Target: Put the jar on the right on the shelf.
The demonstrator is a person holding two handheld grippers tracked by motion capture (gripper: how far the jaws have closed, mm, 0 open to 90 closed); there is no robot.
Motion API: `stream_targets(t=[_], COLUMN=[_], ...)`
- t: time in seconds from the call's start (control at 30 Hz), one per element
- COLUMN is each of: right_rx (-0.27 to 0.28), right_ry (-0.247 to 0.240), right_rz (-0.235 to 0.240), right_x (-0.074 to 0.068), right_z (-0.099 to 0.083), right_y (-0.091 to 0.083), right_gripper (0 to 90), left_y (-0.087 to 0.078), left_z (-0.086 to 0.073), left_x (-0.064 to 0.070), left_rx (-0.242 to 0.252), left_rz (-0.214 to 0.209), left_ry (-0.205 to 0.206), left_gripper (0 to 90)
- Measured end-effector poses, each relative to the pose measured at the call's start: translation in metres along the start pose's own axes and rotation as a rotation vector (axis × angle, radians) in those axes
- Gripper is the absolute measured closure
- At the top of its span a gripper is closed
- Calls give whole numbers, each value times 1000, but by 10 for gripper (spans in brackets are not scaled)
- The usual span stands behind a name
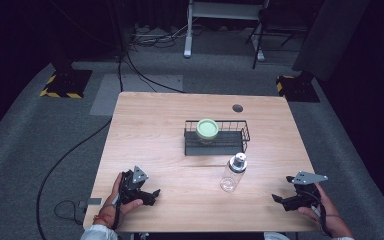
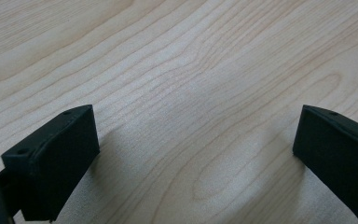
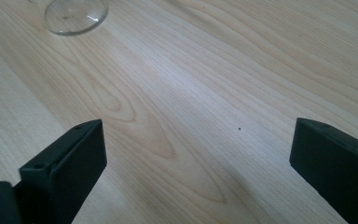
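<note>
Left gripper (image 1: 152, 192): near edge of the table, about seven o'clock from the table's middle, held low in the person's left hand (image 1: 114, 202). Its own view has the two black jaws spread wide with bare wood grain between them; nothing gripped.

Right gripper (image 1: 279, 198): near edge too, at about five o'clock, in the right hand (image 1: 325, 210). Jaws wide apart over bare tabletop, gripping nothing.

Clear bottle (image 1: 233, 173): standing upright with a silver cap, between the two grippers and a little farther in, nearer the right one but apart from it. Its glass base shows at eleven o'clock in the right gripper view (image 3: 76, 15).

Wire basket (image 1: 242, 134): black, just past the bottle, near the table's middle.

Green-lidded jar (image 1: 207, 129): inside the basket, at its left end.

Table (image 1: 150, 130): light wood, with a dark round hole (image 1: 237, 108) toward the far edge, at about one o'clock.
</note>
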State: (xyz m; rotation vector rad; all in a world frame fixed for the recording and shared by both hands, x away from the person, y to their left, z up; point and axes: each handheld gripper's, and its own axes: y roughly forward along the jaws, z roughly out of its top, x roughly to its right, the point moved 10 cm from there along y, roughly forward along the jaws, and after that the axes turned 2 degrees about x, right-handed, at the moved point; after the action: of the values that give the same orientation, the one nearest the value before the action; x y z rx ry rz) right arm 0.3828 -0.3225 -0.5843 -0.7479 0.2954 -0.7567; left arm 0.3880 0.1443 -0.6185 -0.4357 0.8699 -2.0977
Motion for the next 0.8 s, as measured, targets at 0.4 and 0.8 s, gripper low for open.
stream_targets(t=[0.4, 0.8], right_rx=[32, 73], right_ry=[-59, -95], right_rz=[2, 67], right_x=[-19, -46], right_z=[19, 47], right_y=[-3, -8], right_gripper=[38, 40], left_y=[0, 0], left_z=[0, 0], left_x=[0, 0], left_rx=[0, 0], left_rz=[-1, -2], left_ry=[1, 1], left_gripper=[1, 1])
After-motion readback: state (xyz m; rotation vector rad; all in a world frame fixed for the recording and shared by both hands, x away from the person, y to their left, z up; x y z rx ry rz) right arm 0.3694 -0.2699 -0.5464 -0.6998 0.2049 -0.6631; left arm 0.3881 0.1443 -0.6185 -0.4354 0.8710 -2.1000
